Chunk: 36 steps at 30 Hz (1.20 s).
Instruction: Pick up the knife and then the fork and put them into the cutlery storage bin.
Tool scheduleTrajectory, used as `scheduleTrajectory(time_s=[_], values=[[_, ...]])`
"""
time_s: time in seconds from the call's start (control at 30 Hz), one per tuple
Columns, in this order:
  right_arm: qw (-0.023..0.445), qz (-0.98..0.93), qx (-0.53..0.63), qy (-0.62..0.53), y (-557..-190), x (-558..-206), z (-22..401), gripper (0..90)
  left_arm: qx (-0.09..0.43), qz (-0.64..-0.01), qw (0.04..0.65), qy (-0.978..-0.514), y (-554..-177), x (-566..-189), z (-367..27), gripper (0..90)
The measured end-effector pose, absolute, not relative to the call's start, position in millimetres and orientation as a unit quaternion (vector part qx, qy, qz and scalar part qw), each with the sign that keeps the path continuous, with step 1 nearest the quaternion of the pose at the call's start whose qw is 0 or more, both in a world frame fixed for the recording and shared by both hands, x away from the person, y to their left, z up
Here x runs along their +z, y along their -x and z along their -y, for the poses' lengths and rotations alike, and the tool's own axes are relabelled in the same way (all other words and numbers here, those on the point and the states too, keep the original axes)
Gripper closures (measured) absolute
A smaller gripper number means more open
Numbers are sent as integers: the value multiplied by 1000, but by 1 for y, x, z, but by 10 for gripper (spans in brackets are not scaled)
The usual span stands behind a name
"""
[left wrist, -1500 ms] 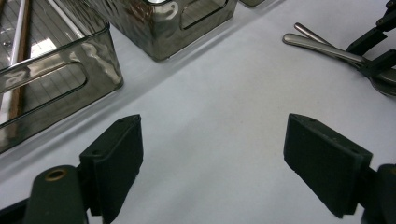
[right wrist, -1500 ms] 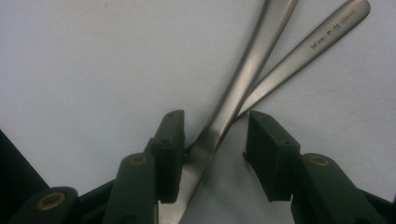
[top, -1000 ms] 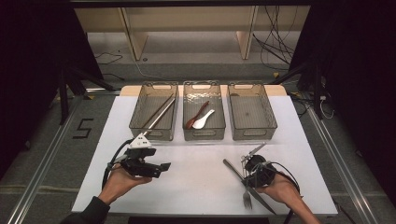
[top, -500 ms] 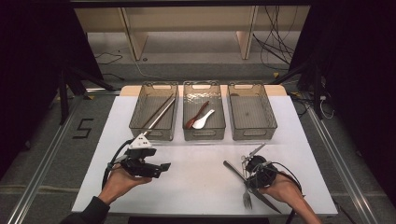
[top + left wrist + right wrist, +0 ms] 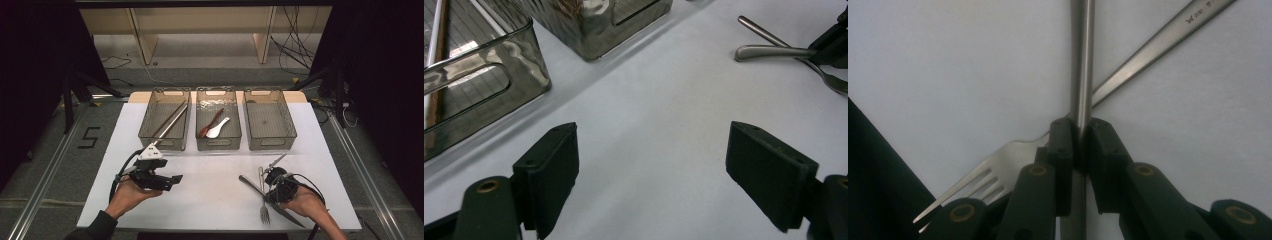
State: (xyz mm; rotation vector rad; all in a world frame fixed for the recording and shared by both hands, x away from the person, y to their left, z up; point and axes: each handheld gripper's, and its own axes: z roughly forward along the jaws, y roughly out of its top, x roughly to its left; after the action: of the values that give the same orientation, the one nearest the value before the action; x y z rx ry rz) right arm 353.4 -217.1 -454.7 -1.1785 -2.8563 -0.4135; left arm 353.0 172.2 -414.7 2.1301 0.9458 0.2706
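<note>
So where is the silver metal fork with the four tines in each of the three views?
High view: the fork lies low and right of centre on the white table, tines toward the person.
Left gripper view: its thin handle is at the top right.
Right gripper view: its tines are at the lower left.
Shared landmark: the silver metal knife handle crossing the fork, clamped in the right gripper.

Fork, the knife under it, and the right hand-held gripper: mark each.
fork (image 5: 264, 214), high view, on its tines
knife (image 5: 248, 181), high view, on its handle end
right hand-held gripper (image 5: 1081, 131), right gripper view, between the pads
</note>
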Motion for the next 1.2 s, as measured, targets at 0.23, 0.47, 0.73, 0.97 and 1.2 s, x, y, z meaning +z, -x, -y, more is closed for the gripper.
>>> scheduleTrajectory(time_s=[0.23,0.47,0.73,0.97,1.2], values=[[7,918,-130,375,-352,-455,216,816,107,-371,385,-838,-353,-416,-172,209],[6,922,-122,368,-351,-454,215,817,105,-373,384,-838,-354,-416,-172,209],[2,924,-123,361,-350,-454,215,823,107,-373,384,-838,-354,-416,-172,214],[-5,926,-132,355,-350,-450,218,831,107,-375,386,-836,-354,-415,-173,214],[-7,924,-148,353,-350,-445,221,834,108,-376,388,-835,-354,-415,-174,215]])
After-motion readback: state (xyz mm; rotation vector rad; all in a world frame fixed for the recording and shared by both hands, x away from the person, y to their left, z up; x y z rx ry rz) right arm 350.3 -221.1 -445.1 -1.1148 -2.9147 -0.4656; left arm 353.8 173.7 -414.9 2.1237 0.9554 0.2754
